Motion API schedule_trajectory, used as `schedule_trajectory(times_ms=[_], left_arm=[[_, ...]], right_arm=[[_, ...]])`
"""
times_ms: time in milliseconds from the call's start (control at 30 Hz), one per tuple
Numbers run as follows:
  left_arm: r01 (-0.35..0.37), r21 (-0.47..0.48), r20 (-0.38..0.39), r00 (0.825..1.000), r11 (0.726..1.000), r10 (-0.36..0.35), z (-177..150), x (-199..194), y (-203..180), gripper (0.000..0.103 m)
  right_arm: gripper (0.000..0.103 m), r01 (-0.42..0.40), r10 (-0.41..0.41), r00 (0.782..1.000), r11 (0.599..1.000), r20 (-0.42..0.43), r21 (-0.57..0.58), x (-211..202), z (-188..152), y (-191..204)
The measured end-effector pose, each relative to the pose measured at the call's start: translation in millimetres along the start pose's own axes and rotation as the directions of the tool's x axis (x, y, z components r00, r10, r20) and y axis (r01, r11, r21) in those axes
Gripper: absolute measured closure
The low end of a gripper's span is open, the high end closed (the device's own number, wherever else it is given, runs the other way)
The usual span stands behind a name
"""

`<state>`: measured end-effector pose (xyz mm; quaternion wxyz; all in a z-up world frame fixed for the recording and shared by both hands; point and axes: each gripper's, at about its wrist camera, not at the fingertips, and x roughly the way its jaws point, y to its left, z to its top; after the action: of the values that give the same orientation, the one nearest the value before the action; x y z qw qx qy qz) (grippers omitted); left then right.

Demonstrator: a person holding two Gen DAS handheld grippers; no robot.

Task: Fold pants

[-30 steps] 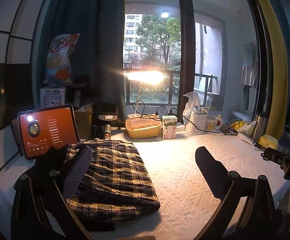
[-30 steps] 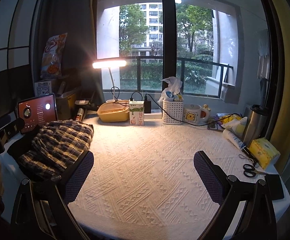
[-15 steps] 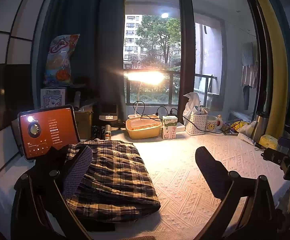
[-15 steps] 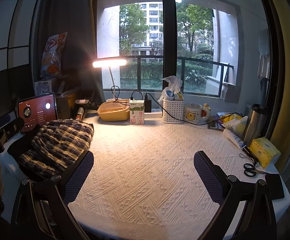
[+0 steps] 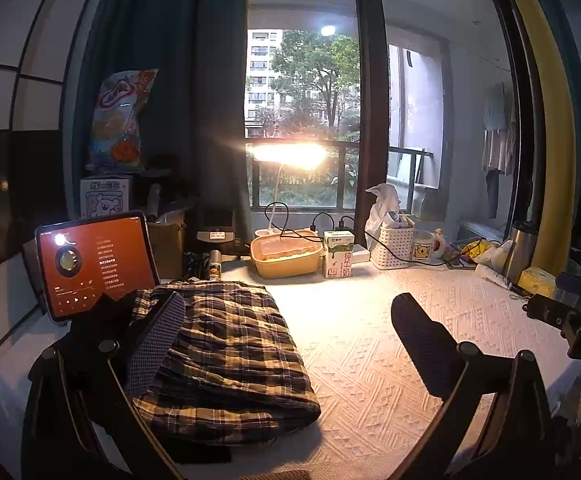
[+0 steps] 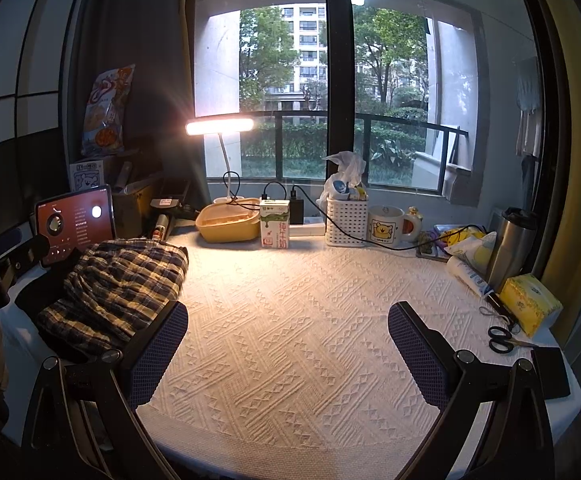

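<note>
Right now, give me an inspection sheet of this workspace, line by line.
Surface: table under white textured cloth.
Job's things: plaid pants folded, far left.
Clutter: tablet, yellow tub, milk carton, basket, mug, flask, scissors.
Grippers: left gripper open, beside the pants; right gripper open over bare cloth.
Cables: black cord behind the mug.
Surroundings: lit lamp, window, curtain.

The left gripper (image 5: 286,328) is held level with its jaws spread wide and nothing between them. The right gripper (image 6: 288,340) is posed the same way, jaws wide apart and empty. Each shows at the edge of the other's view, side by side and apart.
</note>
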<state>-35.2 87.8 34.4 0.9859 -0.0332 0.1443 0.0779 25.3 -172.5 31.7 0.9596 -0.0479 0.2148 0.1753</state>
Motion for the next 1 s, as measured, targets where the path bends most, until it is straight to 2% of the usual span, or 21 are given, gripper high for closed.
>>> schedule_trajectory(times_ms=[1000], left_arm=[[0.028, 0.017, -0.004, 1.000, 0.999, -0.028, 1.2, 1.6, 0.2, 0.001]], right_arm=[[0.002, -0.002, 0.002, 1.000, 1.000, -0.003, -0.003, 0.1, -0.1, -0.4]])
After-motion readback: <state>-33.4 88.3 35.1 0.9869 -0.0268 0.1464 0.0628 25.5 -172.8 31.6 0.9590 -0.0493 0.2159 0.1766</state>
